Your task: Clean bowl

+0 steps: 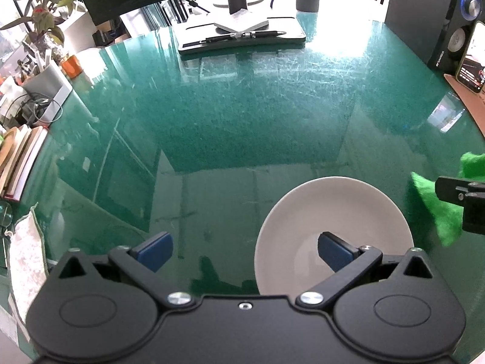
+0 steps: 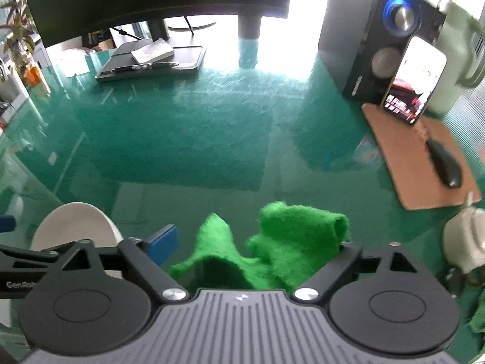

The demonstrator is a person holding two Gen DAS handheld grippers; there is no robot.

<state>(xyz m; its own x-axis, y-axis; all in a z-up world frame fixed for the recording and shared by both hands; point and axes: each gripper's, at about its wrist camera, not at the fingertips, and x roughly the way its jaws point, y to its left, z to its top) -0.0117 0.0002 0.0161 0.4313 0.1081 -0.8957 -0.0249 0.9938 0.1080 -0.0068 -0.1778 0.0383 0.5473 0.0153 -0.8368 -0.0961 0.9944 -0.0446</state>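
- Left wrist view: the left claw (image 1: 245, 253) stands wide, holding nothing, its right blue pad over the white bowl (image 1: 333, 212), which sits on the green desk (image 1: 227, 121) at lower right.
- At the right edge, a green cloth (image 1: 439, 209) lies just beside the bowl.
- Right wrist view: bowl at lower left; the right claw (image 2: 251, 242) gapes wide, cloth crumpled on the desk between its fingers.

1 bowl (image 1: 330, 212), 1 cloth (image 2: 291, 242) (green), 2 claws (image 1: 245, 251).
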